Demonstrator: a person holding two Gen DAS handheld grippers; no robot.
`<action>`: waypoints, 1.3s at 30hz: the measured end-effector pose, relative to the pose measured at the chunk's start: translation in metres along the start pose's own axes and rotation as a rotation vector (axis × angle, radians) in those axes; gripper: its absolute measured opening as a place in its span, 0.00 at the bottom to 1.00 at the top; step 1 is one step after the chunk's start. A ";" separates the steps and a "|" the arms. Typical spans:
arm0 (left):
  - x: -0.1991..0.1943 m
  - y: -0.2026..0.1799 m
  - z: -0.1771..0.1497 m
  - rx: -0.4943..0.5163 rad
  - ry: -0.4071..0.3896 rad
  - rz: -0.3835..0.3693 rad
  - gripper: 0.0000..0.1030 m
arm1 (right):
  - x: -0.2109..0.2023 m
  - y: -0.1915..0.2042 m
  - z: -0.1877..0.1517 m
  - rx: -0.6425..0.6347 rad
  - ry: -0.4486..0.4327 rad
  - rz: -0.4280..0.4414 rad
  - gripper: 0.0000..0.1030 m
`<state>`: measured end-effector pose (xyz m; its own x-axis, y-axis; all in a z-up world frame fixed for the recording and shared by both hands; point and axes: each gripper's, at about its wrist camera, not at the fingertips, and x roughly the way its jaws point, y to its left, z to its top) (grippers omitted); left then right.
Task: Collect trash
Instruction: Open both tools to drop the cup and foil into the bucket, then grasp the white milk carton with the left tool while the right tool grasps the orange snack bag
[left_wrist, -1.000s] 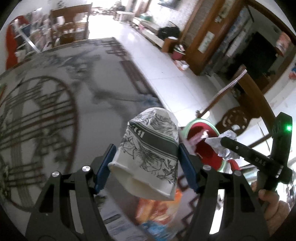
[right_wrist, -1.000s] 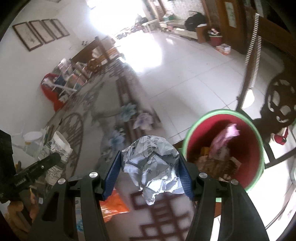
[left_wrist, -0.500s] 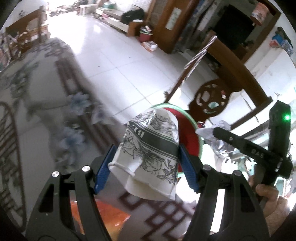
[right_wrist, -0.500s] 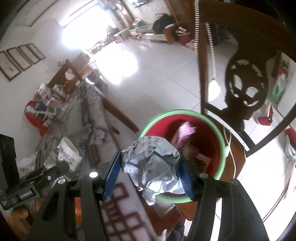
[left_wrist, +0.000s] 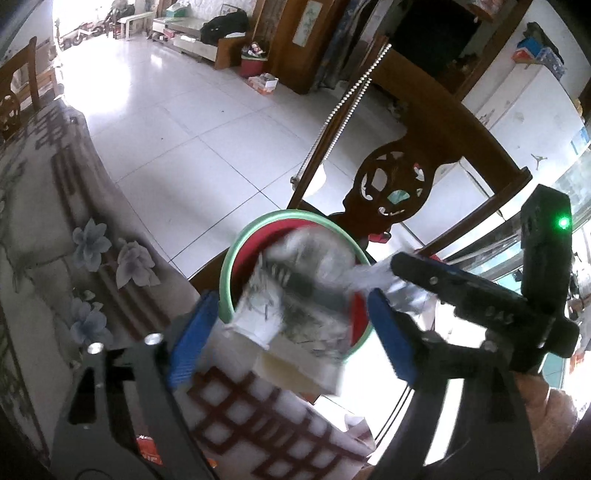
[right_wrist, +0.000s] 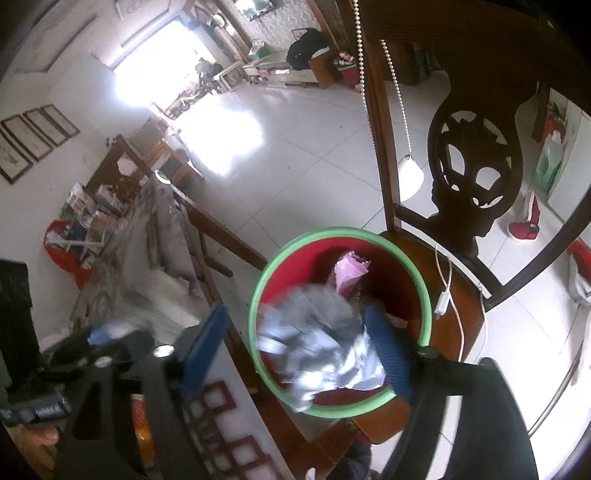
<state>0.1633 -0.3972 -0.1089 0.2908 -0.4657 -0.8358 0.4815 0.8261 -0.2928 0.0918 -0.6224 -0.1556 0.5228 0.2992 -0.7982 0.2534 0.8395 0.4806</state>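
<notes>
The bin (right_wrist: 338, 408) stands on the seat of a wooden chair (right_wrist: 458, 295), and the chair back rises behind it, on the far right. A cable (right_wrist: 448, 291) lies on the seat, just right of the bin. The table (left_wrist: 122, 284) with its cloth is to the left of the bin, with its edge near the rim. A paper cup (left_wrist: 295, 314) is over the bin mouth, between the left gripper (left_wrist: 291, 332) pads and apart from them. A crumpled paper (right_wrist: 325, 350) is over the bin too, between the right gripper (right_wrist: 295, 350) pads. Inside the bin, at the far side, lies a wrapper (right_wrist: 349, 271)
</notes>
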 end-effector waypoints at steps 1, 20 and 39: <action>-0.001 0.002 0.000 -0.008 -0.001 0.000 0.78 | 0.000 0.000 0.001 0.001 -0.003 0.002 0.74; -0.092 0.124 -0.067 -0.328 -0.106 0.213 0.78 | 0.054 0.117 -0.053 -0.273 0.253 0.158 0.79; -0.094 0.190 -0.195 -0.596 0.063 0.269 0.68 | 0.089 0.205 -0.130 -0.441 0.463 0.217 0.88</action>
<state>0.0661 -0.1344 -0.1772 0.2792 -0.2136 -0.9362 -0.1475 0.9538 -0.2617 0.0847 -0.3651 -0.1754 0.0968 0.5632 -0.8206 -0.2259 0.8154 0.5330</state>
